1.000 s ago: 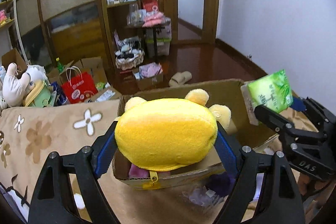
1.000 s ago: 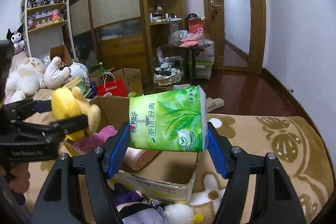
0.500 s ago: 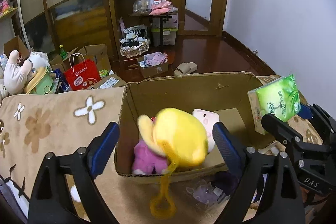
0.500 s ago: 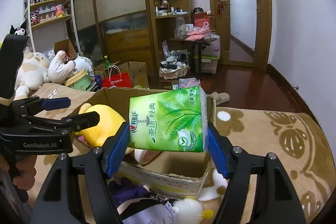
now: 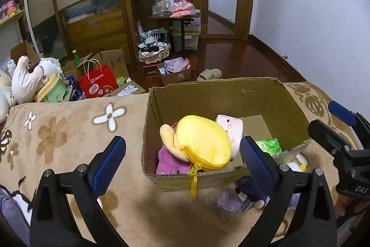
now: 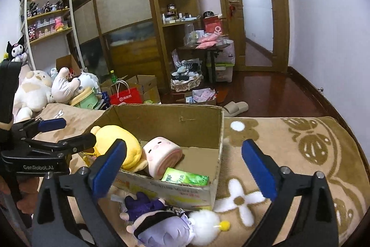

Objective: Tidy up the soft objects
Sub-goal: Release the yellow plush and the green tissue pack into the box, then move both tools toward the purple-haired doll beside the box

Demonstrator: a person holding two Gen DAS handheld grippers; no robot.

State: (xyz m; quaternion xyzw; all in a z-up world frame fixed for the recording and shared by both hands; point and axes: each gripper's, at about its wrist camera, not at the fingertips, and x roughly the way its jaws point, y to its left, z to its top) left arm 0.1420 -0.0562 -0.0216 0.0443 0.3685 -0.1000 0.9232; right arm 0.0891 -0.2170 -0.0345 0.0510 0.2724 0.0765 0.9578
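An open cardboard box [image 5: 231, 94] [image 6: 166, 117] sits on the flowered blanket. Inside it lie a yellow plush pouch [image 5: 203, 140] [image 6: 124, 140], a pink roll plush [image 5: 231, 129] [image 6: 161, 154], a magenta plush [image 5: 168, 159] and a green tissue pack [image 5: 270, 146] [image 6: 185, 177]. My left gripper [image 5: 182, 149] [image 6: 67, 132] hangs over the box's near left side, its jaws opening, with nothing pressed between the pads. My right gripper [image 6: 184, 152] [image 5: 330, 122] is above the near right corner, jaws also opening and empty. A purple doll [image 6: 157, 217] [image 5: 252, 189] lies outside, against the front wall.
The brown blanket [image 5: 69, 131] stretches to both sides of the box. Large plush toys [image 6: 34, 89] are piled at the far left. Beyond the bed edge are a red paper bag [image 5: 97, 82], cardboard boxes, slippers [image 6: 235, 107], shelves and a door.
The left gripper let go of the yellow pouch, which dropped into the box. The right gripper released the green tissue pack, now lying in the box. Both sets of jaws spread wide.
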